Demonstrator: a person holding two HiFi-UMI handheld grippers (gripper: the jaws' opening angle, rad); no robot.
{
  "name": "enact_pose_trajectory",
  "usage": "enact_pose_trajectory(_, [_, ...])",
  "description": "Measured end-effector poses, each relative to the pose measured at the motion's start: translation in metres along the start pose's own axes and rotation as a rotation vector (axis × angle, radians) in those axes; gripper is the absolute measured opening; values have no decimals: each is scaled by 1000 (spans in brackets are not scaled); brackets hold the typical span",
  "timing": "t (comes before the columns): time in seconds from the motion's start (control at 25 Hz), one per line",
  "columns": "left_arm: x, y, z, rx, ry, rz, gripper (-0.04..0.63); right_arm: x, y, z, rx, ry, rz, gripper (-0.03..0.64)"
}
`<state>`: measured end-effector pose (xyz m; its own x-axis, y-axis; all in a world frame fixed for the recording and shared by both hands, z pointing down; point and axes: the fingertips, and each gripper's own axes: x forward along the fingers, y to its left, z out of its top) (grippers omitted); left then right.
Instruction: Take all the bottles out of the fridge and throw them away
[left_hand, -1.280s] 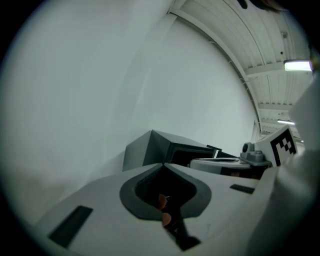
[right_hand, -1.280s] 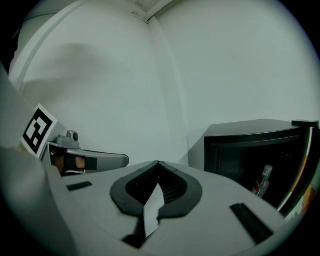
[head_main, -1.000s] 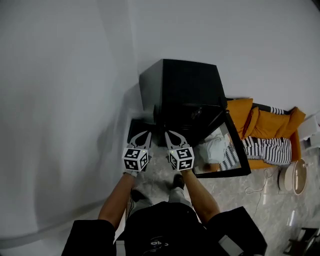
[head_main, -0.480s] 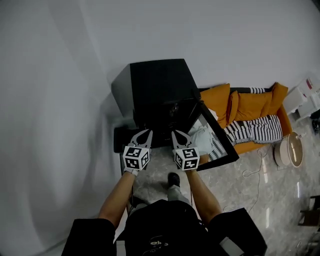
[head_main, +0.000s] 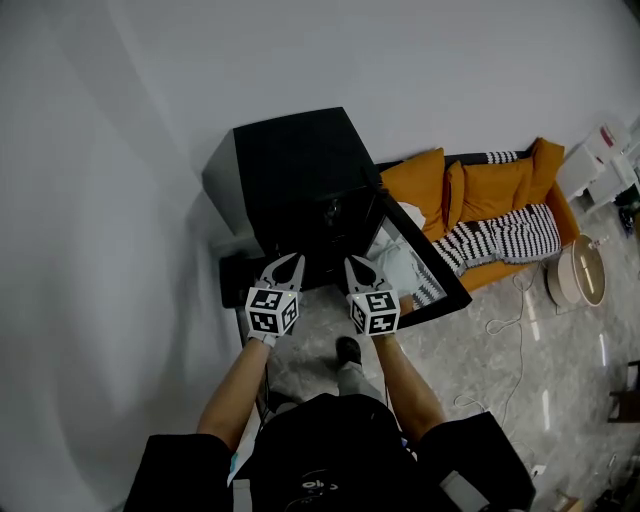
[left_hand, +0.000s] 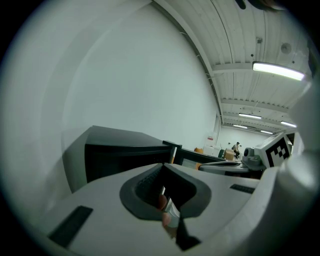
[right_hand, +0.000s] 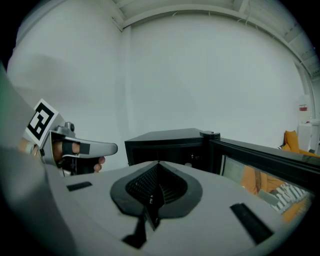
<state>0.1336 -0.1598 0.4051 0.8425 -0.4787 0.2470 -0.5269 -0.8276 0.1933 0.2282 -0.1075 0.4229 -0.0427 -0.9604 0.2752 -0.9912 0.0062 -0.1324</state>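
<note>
The fridge (head_main: 290, 165) is seen as a low black box with a flat matt top and squared edges. It is set on the floor against the white wall (head_main: 100, 200), just ahead of both grippers. Its door (head_main: 425, 280), a dark frame round a glossy pane, is swung open to the right. The interior is dark. Only a few pale glints (right_hand: 191, 157) are caught there in the right gripper view, and whether they are bottles cannot be told.

The left gripper (head_main: 288, 262) and right gripper (head_main: 354, 264) are held side by side before the open front. In each gripper's own view the smooth grey jaws are brought together at the tips, ribbed dark pads meeting, and nothing is gripped. A small pale and reddish patch is seen in the slit below the left pads.

Only the head view takes in the orange sofa (head_main: 480, 190) with its striped covering, the marbled grey floor (head_main: 500, 350) and the person's bare forearms. Only the left gripper view shows the ribbed ceiling (left_hand: 235, 45) with strip lights, and the right gripper's marker cube at its edge. In the right gripper view the left gripper is seen from the side, with fingers wrapped round its handle.
</note>
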Motion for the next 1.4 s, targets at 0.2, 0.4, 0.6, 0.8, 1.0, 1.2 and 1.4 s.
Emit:
enact_pose_trajectory(0.2, [6,-5,-4,3,11,-7,0,0,-8,-1,5,0,-5,8])
enact_pose_trajectory(0.4, [11,-7,-4,7,18,-10,0,3,-12,-2,8,2,-2,8])
enact_pose_trajectory(0.6, [14,-7,-8,9,31,-7,0,8,-14,-5,12,12,4,8])
enact_pose_trajectory(0.8, [17,-8,-17,7,50,-11,0,12,-14,-16,15,30,14,8])
enact_pose_trajectory(1.0, [24,-8,-30,6,76,-20,0,20,-19,-33,31,55,17,6])
enact_pose_trajectory(1.2, [29,-6,-54,-6,114,-22,0,27,-20,-59,51,90,22,8])
enact_pose_trajectory(1.4, [31,-6,-81,-23,152,-25,0,26,-21,-86,75,125,20,6])
